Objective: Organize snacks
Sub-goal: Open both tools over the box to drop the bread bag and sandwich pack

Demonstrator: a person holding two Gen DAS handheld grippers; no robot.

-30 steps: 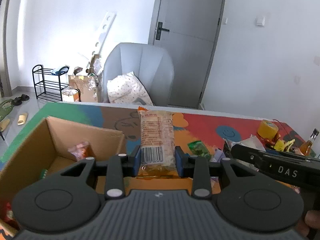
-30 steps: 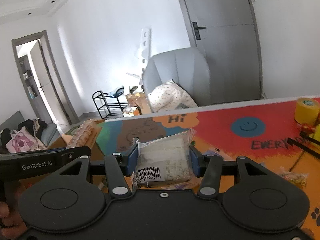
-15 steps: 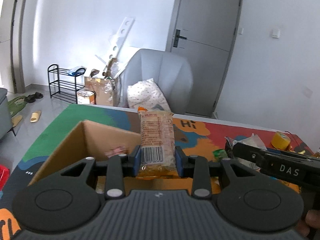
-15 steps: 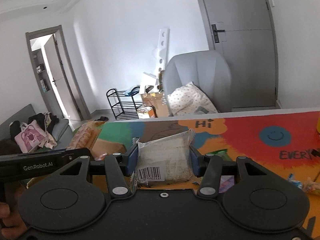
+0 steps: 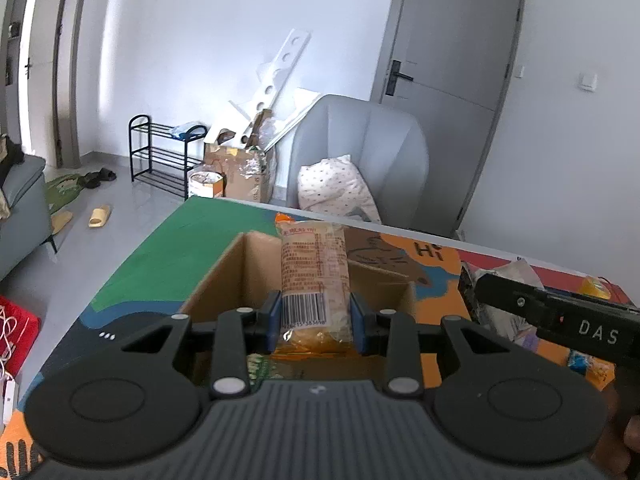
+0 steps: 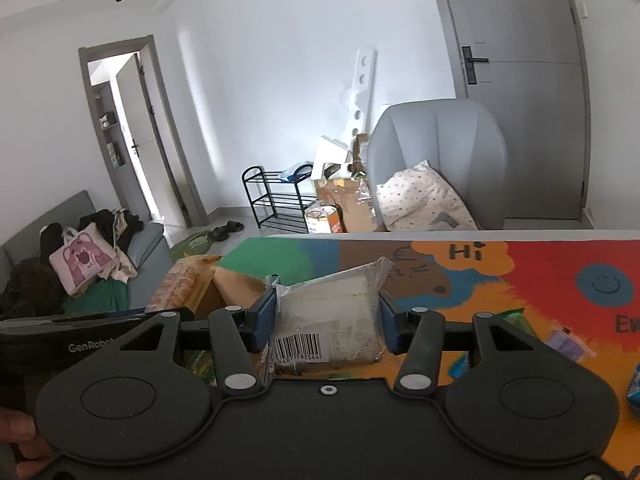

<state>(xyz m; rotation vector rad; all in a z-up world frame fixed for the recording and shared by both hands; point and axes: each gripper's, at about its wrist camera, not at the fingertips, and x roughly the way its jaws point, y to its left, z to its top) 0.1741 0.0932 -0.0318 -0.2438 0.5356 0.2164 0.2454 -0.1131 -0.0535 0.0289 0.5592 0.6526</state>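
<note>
My left gripper (image 5: 314,322) is shut on an orange snack packet (image 5: 314,276) with a barcode, held upright above the open cardboard box (image 5: 224,276). My right gripper (image 6: 326,326) is shut on a clear-wrapped grey snack pack (image 6: 332,312) with a barcode, held over the table just right of the box (image 6: 236,286). The orange packet also shows in the right wrist view (image 6: 180,284), at the left over the box. The right gripper's body (image 5: 560,314) shows at the right of the left wrist view.
The table has a colourful mat (image 6: 560,264) with loose snack packets (image 6: 568,344) on its right part. A grey armchair (image 5: 360,160) with a pillow stands behind the table. A sofa (image 6: 80,248) and a black shoe rack (image 5: 160,156) are further off.
Both grippers have moved left with their packets. The left one now hangs over the box's opening and the right one has come close to the box's right side.
</note>
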